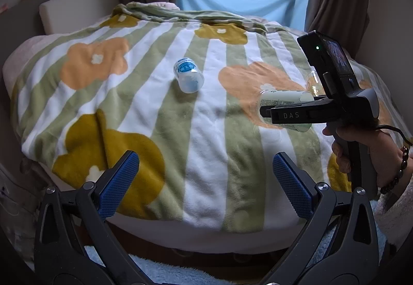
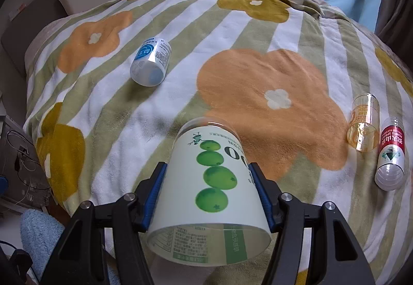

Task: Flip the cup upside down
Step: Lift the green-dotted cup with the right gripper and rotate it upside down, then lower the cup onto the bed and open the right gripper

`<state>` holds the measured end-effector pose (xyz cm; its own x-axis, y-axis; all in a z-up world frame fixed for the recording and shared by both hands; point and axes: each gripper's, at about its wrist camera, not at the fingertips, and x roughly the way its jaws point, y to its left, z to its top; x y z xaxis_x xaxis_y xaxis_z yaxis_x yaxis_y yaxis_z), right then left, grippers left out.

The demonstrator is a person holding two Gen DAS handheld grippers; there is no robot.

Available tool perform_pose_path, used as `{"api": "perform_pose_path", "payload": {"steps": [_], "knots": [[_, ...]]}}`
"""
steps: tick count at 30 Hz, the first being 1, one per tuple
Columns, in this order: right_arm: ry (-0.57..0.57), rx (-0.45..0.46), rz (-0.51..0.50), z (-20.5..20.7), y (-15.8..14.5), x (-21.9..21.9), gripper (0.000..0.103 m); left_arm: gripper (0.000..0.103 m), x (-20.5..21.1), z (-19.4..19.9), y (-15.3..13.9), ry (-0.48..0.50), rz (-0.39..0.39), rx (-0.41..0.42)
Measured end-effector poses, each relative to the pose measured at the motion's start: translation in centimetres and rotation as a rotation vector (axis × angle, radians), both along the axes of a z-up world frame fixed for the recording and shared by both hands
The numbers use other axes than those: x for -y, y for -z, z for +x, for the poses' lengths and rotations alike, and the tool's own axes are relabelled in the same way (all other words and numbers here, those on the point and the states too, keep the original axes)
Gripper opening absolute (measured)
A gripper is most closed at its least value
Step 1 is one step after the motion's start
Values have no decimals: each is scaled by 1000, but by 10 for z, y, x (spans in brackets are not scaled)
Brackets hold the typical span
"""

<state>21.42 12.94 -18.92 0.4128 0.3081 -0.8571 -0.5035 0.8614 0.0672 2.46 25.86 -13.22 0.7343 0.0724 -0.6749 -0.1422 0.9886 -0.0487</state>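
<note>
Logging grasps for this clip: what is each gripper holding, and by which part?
Right gripper clamps the green-label cup across its side wall; left gripper is open, empty.

Bare blanket [image 2: 271, 73] between scattered cups [image 2: 151, 62].

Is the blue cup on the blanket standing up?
No, tipped over. The blue cup lies on its side on the blanket, open mouth showing.

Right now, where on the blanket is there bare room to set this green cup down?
The big orange flower ahead of the right claw holding the green cup is bare, bordered left by the blue cup. The right edge is crowded: amber cup, red bottle.
</note>
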Motion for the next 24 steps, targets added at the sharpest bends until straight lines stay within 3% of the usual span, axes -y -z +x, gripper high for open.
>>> {"api": "perform_pose_path", "payload": {"steps": [11, 13, 14, 15, 20, 24], "knots": [[2, -20, -10, 0, 28, -2, 59, 103, -5, 0, 8, -3, -19, -20], [-19, -49, -7, 0, 31, -3, 72, 103, -5, 1, 8, -4, -21, -21], [-25, -70, -8, 1, 33, -4, 92, 103, -4, 1, 9, -4, -22, -22], [-28, -78, 1, 0, 34, -3, 103, 103, -4, 1, 9, -5, -22, -23], [-50, -48, 88, -7, 24, 8, 103, 103, -4, 2, 8, -4, -17, -27], [-50, 6, 123, -17, -1, 25, 103, 103, -4, 6, 1, -2, -9, -29]]}}
